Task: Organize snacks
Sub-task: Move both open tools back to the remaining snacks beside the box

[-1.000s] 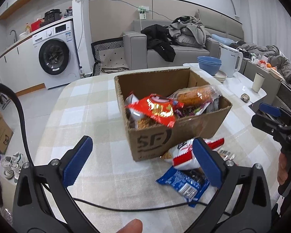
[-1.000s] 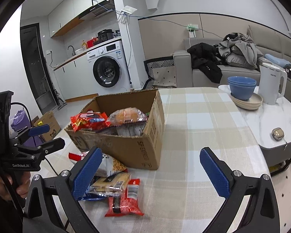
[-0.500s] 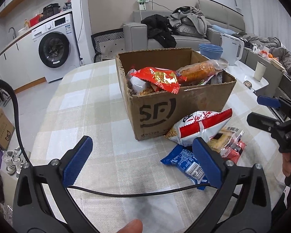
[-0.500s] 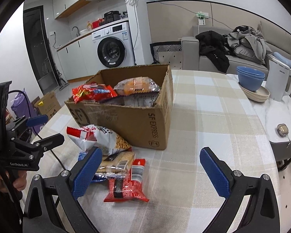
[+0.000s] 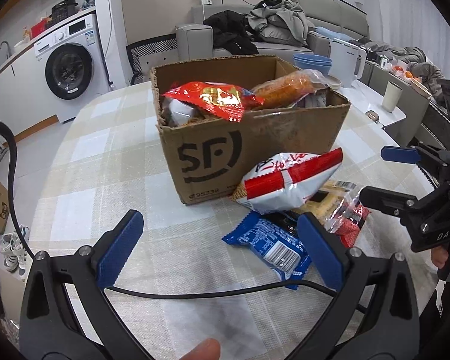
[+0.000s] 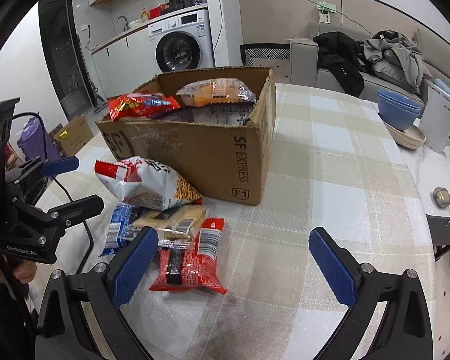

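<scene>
left gripper [image 5: 220, 247]: held spread wide above the checked tablecloth [image 5: 105, 180], nothing between its blue pads [image 5: 120, 249]; a black cable [image 5: 210, 292] is seen slung across just behind the pads.
right gripper [image 6: 234, 265]: likewise spread wide and empty, held low over the cloth.
blue packet [image 5: 268, 244]: lies flat on the cloth, just ahead of the left gripper's right-hand pad and partly hidden by it.
white-and-red bag [image 5: 288, 181]: lies beyond the blue packet, ahead and to the right of the left gripper, leaned against the front of the box.
clear-wrapped biscuit pack [image 6: 171, 220]: lies on top of the blue packet, just ahead of the right gripper's left-hand pad.
red packet [image 6: 192, 261]: lies flat between the right gripper's pads, nearer the left-hand one, partly under the biscuit pack.
cardboard box [image 5: 255, 144]: stands open beyond the loose packets, straight ahead of both grippers; a red bag [image 5: 216, 97] and an orange-filled wrapper [image 5: 288, 85] are seen piled at its top.
further out: blue bowls [image 6: 399, 112] and a white kettle [image 6: 441, 123] are seen on a marble side surface to the far right.
change from earlier frames: both grippers have been brought lower and closer to the loose packets; the box and packets are seen larger, the jaws as widely spread as before.
</scene>
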